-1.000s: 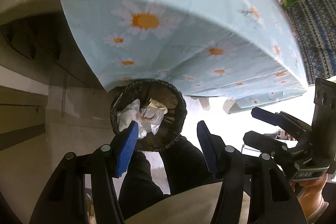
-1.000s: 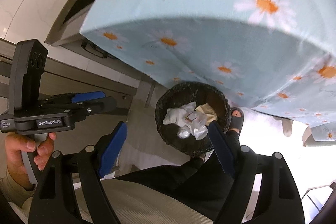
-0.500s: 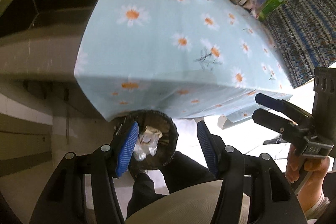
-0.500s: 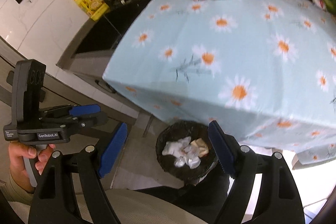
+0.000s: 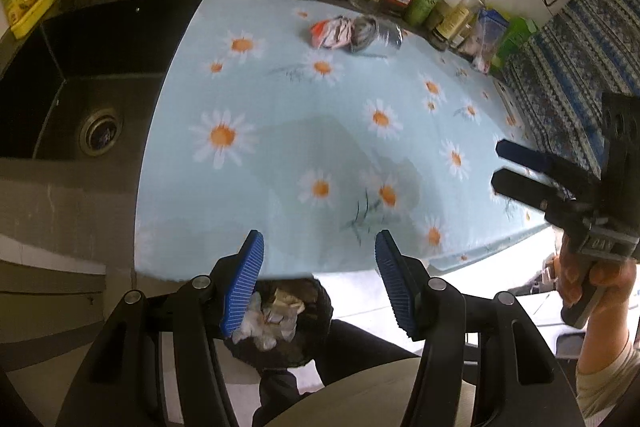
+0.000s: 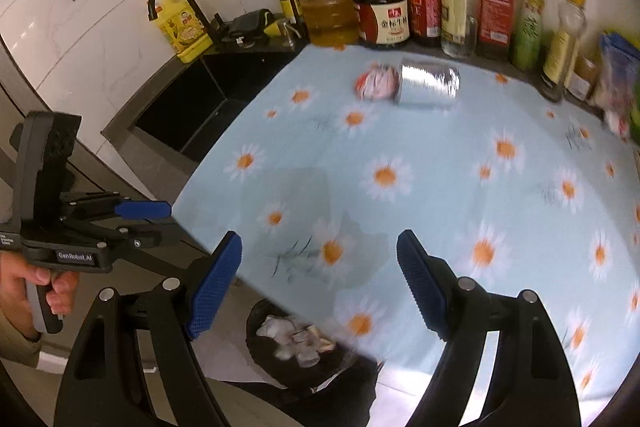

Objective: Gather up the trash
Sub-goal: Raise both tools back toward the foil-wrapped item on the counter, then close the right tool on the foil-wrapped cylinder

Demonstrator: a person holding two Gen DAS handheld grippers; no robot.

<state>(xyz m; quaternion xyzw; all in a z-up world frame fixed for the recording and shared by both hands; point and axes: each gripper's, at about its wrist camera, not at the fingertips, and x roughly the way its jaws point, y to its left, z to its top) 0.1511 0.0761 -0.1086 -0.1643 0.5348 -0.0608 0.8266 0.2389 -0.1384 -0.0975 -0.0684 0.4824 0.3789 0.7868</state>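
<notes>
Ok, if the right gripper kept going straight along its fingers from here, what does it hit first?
Most likely the bare daisy tablecloth near the front edge. The right gripper is open and empty, and nothing shows between its fingers and the cloth. The crumpled wrapper and silver can lie farther back.

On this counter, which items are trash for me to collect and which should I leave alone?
For the job:
- crumpled red-and-white wrapper
- silver foil bag lying beside it
- trash bin on the floor, already holding crumpled paper

Leave alone:
- row of sauce and oil bottles by the wall
- yellow box by the faucet
- sink
- daisy tablecloth
</notes>
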